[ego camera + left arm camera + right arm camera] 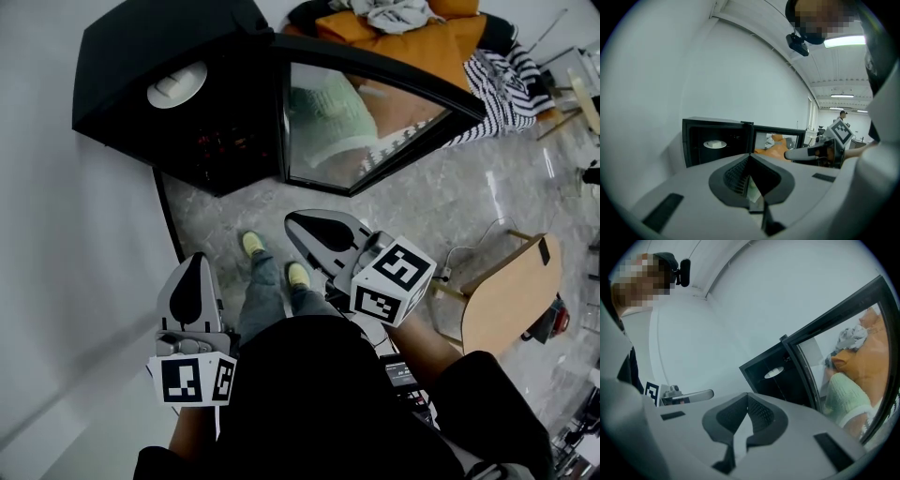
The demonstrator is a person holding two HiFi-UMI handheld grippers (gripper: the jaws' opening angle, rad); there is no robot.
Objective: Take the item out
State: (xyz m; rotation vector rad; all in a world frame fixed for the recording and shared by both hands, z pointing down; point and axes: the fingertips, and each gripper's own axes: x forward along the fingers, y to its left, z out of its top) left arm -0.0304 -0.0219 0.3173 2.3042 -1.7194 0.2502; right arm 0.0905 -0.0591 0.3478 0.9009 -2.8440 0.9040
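A black cabinet [141, 66] stands against the wall with its glass door [356, 122] swung open. Inside it, a white plate carrying a pale item [176, 84] rests on a shelf; the plate also shows in the left gripper view [715, 144] and the right gripper view [774, 372]. My left gripper [195, 261] is held low near my body, shut and empty, pointing toward the cabinet [717, 140]. My right gripper [294, 222] hovers in front of the open door, also shut with nothing in it. Both are well short of the cabinet opening.
A white wall [56, 234] runs along the left. Behind the door lies a sofa with orange cushions and clothes [412, 33], and a striped cloth [497, 84]. A wooden chair [511, 291] stands at the right. My feet in yellow shoes [253, 244] are on the marble floor.
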